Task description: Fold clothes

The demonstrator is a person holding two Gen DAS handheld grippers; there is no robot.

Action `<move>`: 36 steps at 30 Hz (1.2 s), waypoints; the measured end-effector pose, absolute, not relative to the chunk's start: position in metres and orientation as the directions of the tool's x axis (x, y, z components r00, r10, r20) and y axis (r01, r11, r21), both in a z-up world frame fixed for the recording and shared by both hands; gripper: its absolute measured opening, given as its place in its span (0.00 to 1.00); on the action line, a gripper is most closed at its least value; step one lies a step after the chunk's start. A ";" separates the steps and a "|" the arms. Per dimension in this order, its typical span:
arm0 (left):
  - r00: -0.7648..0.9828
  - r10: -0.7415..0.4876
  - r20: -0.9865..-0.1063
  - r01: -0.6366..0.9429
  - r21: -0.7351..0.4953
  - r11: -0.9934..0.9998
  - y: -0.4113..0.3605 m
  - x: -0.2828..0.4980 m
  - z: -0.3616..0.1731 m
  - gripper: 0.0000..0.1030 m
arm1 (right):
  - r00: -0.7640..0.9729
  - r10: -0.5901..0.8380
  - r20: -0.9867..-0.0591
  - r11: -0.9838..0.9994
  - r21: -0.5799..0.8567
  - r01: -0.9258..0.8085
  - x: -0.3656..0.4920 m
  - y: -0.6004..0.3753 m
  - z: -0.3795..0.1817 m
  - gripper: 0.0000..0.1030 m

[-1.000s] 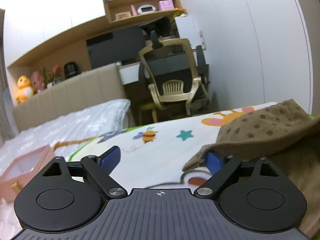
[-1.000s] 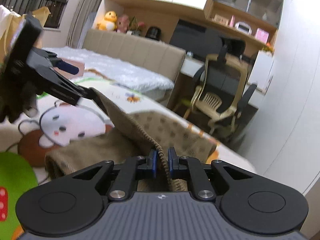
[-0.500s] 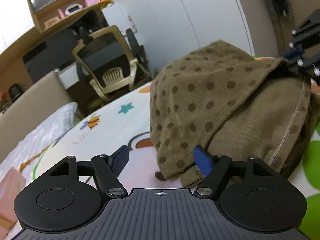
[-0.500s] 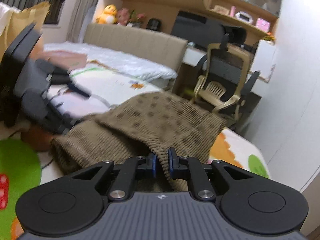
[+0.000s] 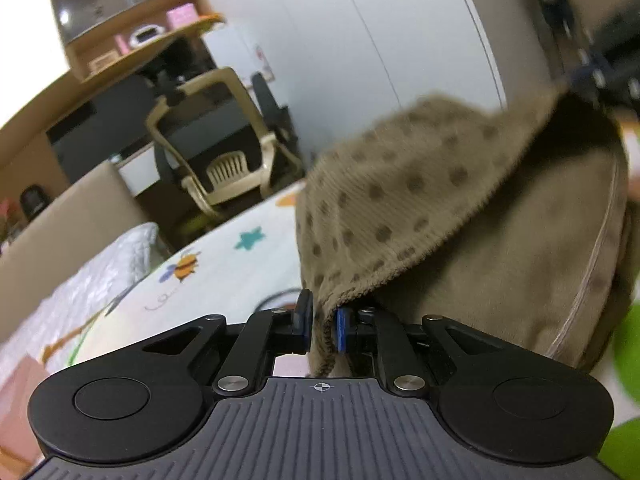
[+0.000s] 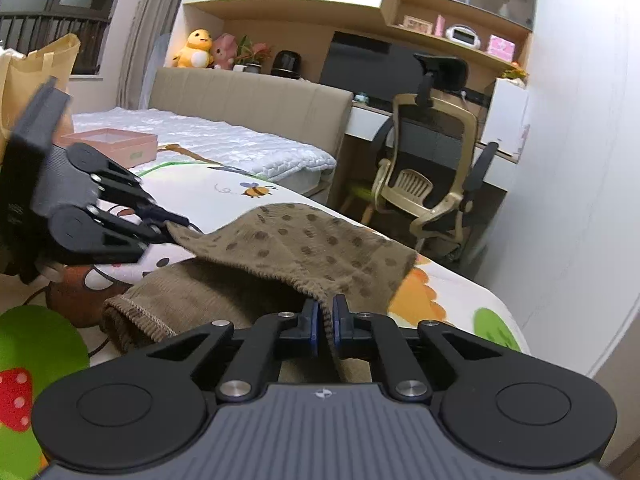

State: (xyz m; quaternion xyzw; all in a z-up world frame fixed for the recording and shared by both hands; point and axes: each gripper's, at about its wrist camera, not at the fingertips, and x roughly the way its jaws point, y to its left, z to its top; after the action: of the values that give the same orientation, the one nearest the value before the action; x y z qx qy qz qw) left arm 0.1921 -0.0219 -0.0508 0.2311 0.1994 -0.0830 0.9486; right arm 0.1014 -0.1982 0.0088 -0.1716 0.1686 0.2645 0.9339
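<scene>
Cartoon-printed bedspread [image 6: 192, 184] is carrying a brown dotted garment [image 6: 304, 248] lifted by both grippers.
Left gripper [image 5: 320, 322] is clamping the hem at 6 o'clock; right gripper [image 6: 325, 322] is pinching the opposite edge, stretching the top layer over the lower fabric. Beyond, at 1 o'clock, an office chair [image 6: 432, 176] is standing by the desk [image 6: 368, 114].

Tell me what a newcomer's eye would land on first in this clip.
The brown polka-dot garment on the cartoon-print bed cover, its top layer stretched between both tools. The right tool pinches its near edge; the left tool clamps the far corner.
</scene>
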 end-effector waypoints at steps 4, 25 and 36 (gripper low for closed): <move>0.892 -0.177 -0.416 0.336 0.349 0.874 -0.027 0.164 -0.038 0.12 | 0.775 0.392 -0.495 0.813 -0.207 -0.544 0.106 -0.214 -0.008 0.07; 0.850 -0.311 -0.425 0.490 0.422 0.762 -0.098 0.175 -0.028 0.53 | 0.686 0.519 -0.509 0.826 0.092 -0.557 0.263 -0.203 0.008 0.19; 0.740 -0.468 -0.482 0.633 0.267 0.726 -0.144 0.217 -0.015 0.11 | 0.763 0.298 -0.573 0.922 -0.032 -0.385 0.306 -0.239 -0.032 0.13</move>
State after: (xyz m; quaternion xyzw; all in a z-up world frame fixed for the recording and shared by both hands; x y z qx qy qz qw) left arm 0.2172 -0.1444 -0.0151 0.2121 0.1947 -0.3032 0.9084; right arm 0.3064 -0.2389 -0.0321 -0.0742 0.2917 0.1826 0.9360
